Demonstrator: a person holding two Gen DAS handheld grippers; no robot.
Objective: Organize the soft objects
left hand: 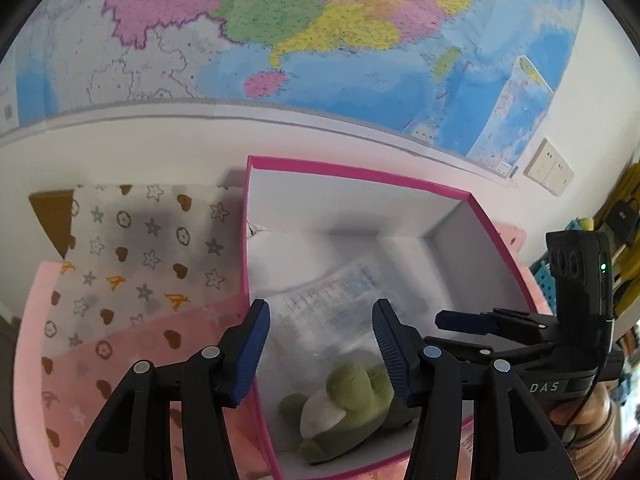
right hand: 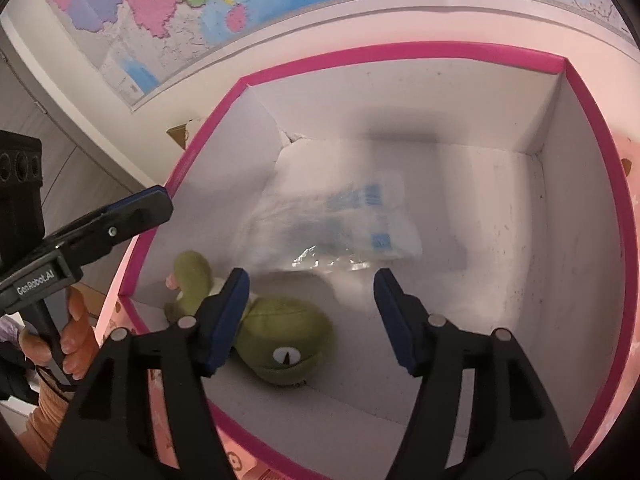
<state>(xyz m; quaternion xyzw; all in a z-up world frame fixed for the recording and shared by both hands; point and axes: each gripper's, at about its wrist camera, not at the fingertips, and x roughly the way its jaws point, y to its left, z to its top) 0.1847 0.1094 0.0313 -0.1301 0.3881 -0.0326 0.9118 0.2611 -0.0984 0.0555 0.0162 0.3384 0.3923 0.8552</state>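
Note:
A green plush frog [left hand: 352, 408] lies in the near corner of a pink-rimmed white box [left hand: 360, 174]; it also shows in the right wrist view [right hand: 280, 340] inside the box [right hand: 400, 50]. A clear plastic packet with blue print [left hand: 328, 312] lies on the box floor beyond it, also seen in the right wrist view [right hand: 344, 220]. My left gripper [left hand: 320, 344] is open and empty above the box's near left wall. My right gripper [right hand: 308, 320] is open and empty, hovering over the box interior above the frog and packet. The right gripper also shows in the left wrist view [left hand: 500, 328].
A patterned cloth with stars and hearts [left hand: 132, 264] lies left of the box on a pink surface [left hand: 32, 340]. A large wall map [left hand: 280, 40] hangs behind. Wall sockets [left hand: 548, 168] and cluttered shelving [left hand: 616, 248] are at the right.

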